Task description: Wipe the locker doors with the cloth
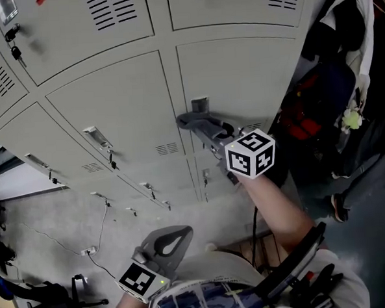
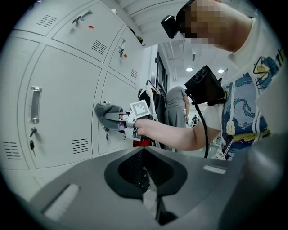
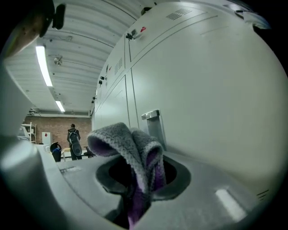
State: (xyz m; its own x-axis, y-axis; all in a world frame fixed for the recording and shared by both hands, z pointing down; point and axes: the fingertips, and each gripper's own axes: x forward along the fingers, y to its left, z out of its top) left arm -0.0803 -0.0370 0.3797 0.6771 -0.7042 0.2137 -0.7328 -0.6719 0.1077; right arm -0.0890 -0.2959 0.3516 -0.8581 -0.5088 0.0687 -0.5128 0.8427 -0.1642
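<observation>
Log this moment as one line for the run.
task: wipe lockers | right claw: shut on cloth | cloth: at door, beside handle | left claw: shut, empty, held low

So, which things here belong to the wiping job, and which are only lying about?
Job: cloth, right tool, locker door.
Not in use: left tool, keys, hanging clothes, floor cable.

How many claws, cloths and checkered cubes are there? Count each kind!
Claws: 2, the left claw and the right claw.
Cloths: 1, the grey cloth.
Marker cubes: 2.
Total: 5.
</observation>
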